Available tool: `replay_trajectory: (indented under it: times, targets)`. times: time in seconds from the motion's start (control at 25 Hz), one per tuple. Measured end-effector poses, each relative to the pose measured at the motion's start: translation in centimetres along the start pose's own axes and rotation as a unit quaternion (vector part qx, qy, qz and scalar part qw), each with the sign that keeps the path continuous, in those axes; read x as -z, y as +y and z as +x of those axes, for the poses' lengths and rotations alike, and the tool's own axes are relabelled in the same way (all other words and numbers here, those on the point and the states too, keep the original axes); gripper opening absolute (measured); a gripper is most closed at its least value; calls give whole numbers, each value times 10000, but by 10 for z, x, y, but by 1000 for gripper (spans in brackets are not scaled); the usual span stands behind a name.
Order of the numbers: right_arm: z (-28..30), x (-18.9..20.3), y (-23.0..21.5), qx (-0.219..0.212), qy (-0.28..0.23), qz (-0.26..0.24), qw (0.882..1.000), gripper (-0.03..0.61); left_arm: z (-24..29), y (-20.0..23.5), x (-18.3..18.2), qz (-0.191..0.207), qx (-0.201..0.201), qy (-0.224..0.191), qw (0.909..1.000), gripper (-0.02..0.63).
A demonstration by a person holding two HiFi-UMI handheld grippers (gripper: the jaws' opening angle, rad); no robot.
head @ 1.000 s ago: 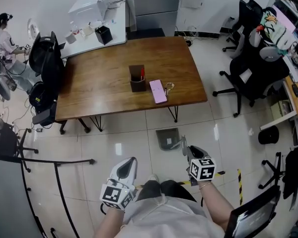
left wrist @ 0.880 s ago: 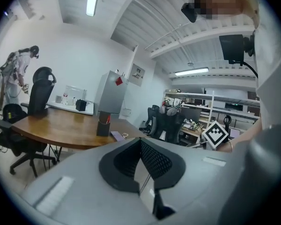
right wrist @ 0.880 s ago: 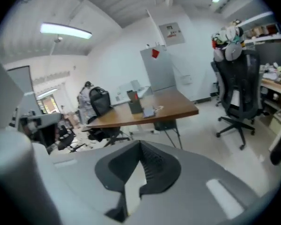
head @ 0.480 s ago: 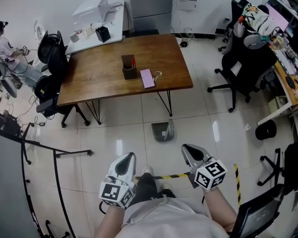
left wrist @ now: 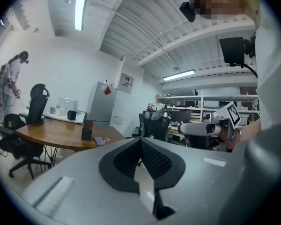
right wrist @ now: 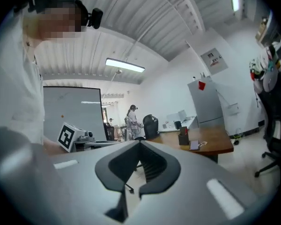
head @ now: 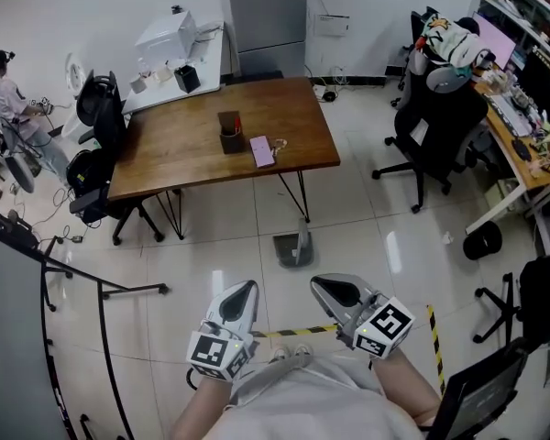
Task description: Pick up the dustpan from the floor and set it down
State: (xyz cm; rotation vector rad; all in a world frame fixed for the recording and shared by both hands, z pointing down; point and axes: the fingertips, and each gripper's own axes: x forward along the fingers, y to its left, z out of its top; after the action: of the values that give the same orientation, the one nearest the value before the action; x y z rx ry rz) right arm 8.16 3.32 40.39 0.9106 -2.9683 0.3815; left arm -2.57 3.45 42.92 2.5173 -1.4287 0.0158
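Right gripper (head: 326, 288) now lifted clear of dustpan (head: 293, 248), jaws closed, nothing held; left gripper (head: 241, 294) likewise. Dustpan rests on floor (head: 367, 211) near table (head: 191, 154): task likely done

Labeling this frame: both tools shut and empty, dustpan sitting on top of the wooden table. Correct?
No. The dustpan is on the floor tiles just in front of the wooden table, not on top of it; the head view shows this. The left tool and right tool are shut and empty.
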Motion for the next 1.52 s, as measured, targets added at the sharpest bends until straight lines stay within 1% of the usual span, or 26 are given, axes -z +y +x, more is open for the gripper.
replay_trajectory:
  times: [0.12, 0.24, 0.4, 0.48, 0.56, 0.72, 1.08, 1.28, 1.52]
  targets:
    - [2, -5, 4, 222, 72, -208, 9995, 2, 1, -6, -11, 97, 79, -105, 9999, 15]
    - [5, -2, 3, 374, 167, -335, 9986, 2, -1, -6, -22, 171, 100, -183, 9996, 15]
    - [1, 4, -7, 667, 263, -140, 9973, 2, -4, -6, -33, 173, 175, -310, 9992, 15]
    - [-2, 5, -13, 836, 247, -42, 9962, 2, -4, -8, -35, 186, 222, -284, 9992, 15]
    - [-5, 4, -16, 930, 233, -60, 9954, 2, -3, -12, -32, 194, 307, -261, 9990, 15]
    - [-6, -2, -15, 967, 233, -226, 9948, 2, 1, -18, -23, 216, 419, -178, 9987, 15]
    - [1, -3, -7, 976, 312, -513, 9934, 2, 6, -24, -27, 256, 422, -154, 9987, 15]
    - [6, 5, -4, 1068, 385, -623, 9916, 2, 8, -25, -20, 258, 487, -103, 9984, 15]
    - [14, 7, 5, 1003, 480, -796, 9906, 2, 7, -25, -24, 235, 460, -84, 9986, 15]
